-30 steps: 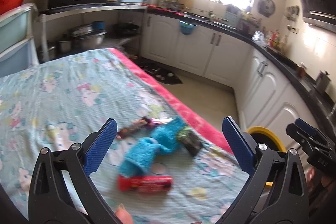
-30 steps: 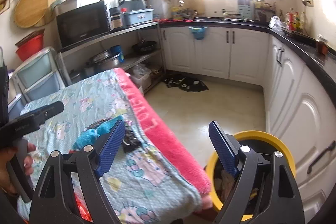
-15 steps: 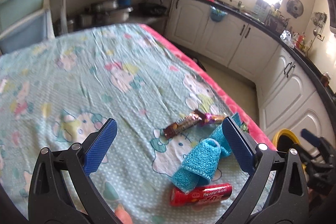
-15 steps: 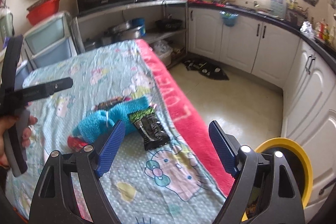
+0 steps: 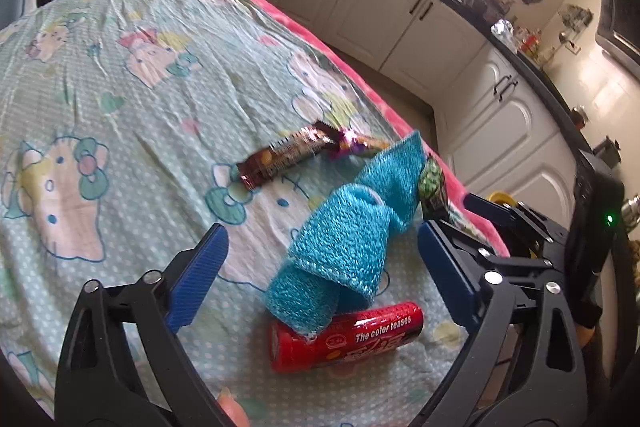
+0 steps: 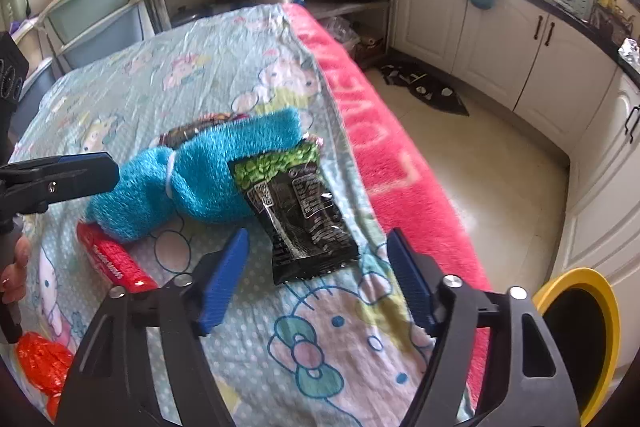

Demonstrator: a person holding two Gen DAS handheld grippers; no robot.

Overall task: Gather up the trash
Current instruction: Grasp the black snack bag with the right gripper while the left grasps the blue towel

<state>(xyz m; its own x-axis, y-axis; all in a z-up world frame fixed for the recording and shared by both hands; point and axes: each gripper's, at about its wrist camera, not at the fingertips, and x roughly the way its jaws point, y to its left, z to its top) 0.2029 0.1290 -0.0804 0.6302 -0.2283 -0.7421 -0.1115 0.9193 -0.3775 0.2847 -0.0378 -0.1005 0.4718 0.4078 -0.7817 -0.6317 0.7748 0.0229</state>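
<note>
Cloth: on the tabletop, centre.
Snack bag: touching the cloth, at 4 o'clock.
Tube: under the cloth, at 8 o'clock.
Bin: on the floor, at 4 o'clock.

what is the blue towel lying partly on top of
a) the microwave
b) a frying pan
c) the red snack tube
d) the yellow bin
c: in the left wrist view the lower end of the blue towel overlaps the top of the red snack tube on the bedsheet; the right wrist view shows the same tube poking out from under the towel.
</note>
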